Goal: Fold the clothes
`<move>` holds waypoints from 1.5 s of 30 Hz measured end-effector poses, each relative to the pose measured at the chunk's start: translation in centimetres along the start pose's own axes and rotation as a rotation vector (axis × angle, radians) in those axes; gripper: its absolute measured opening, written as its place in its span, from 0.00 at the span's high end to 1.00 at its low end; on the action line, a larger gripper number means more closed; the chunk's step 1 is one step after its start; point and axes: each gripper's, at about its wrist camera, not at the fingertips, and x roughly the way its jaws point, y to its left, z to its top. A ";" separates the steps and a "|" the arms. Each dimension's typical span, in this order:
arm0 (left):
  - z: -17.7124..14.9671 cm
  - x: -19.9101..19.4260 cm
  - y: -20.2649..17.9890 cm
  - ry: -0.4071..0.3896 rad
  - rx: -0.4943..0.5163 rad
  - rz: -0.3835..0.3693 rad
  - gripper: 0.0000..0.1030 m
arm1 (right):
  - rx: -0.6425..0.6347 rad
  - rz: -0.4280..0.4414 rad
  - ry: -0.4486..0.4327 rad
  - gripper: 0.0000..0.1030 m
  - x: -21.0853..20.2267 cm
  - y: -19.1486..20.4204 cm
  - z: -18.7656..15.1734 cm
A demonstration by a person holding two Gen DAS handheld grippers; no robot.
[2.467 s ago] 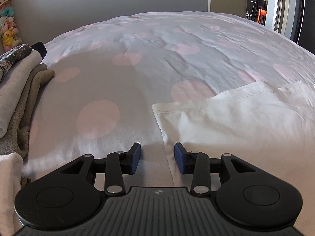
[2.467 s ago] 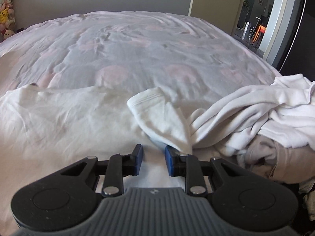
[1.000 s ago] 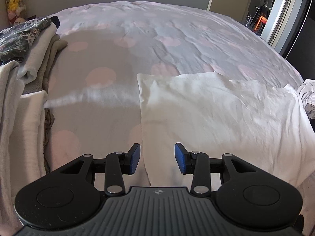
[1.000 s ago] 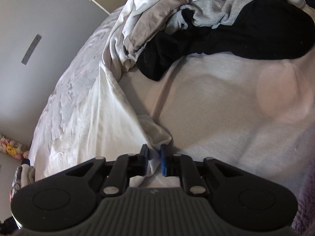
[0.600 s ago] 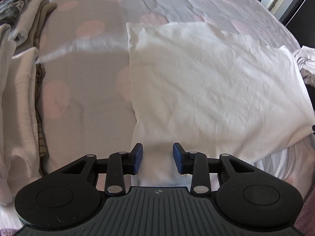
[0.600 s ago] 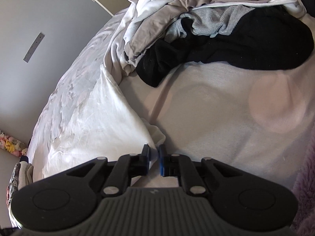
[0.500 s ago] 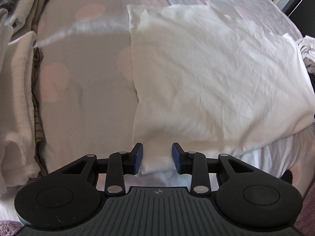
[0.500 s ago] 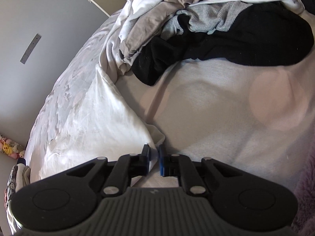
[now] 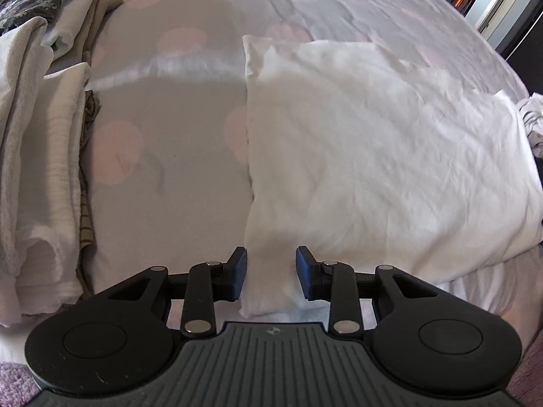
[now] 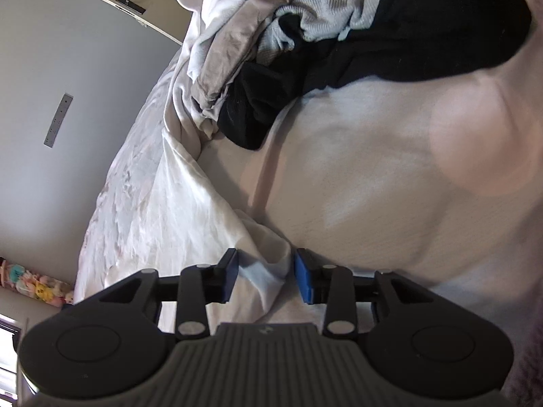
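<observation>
White garment (image 9: pixel 373 156) lies spread across the bed (image 9: pixel 176 142) in the left wrist view, doubled into a broad rectangle, its near-left corner between the parted fingers of the left gripper (image 9: pixel 270 278). That gripper is fairly wide and holds nothing. A stack of folded clothes (image 9: pixel 44 156) sits just beside the bare strip of bed on the left. If the gripper closes off-centre it may catch one layer only, so the doubled cloth would peel apart when lifted. Against half a second ago, this view has pulled back a little and the gap between the fingers looks much the same.

In the right wrist view, the garment's other near corner (image 10: pixel 261 247) bunches between the fingers of the right gripper (image 10: pixel 265 278), which stands open around it. The unfolded clothes pile (image 10: pixel 339 51) lies near, beyond the cloth's edge. Half a second ago this gripper was nearly shut on that corner; now it has let go. The loose corner could slump off the bed edge and spoil the fold.
</observation>
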 end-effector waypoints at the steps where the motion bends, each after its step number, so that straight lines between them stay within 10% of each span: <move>1: 0.2 0.2 -0.3 -0.010 -0.006 0.001 0.71 | -0.009 0.004 -0.006 0.61 -0.1 0.3 -0.1; 5: 0.9 1.3 -1.0 -0.018 -0.032 -0.014 0.71 | -0.050 0.020 -0.035 0.87 -0.4 1.7 -0.4; 19: 0.5 2.6 -0.1 -0.031 -0.074 -0.058 0.71 | -0.334 0.083 -0.105 0.91 -2.3 13.1 -3.6; 33: 0.7 0.1 2.4 -0.079 -0.165 -0.168 0.71 | -0.824 0.146 0.071 0.91 1.5 28.5 -16.5; 45: 0.4 -1.7 5.9 -0.116 -0.279 -0.237 0.72 | -1.057 0.309 0.348 0.92 4.3 32.6 -29.3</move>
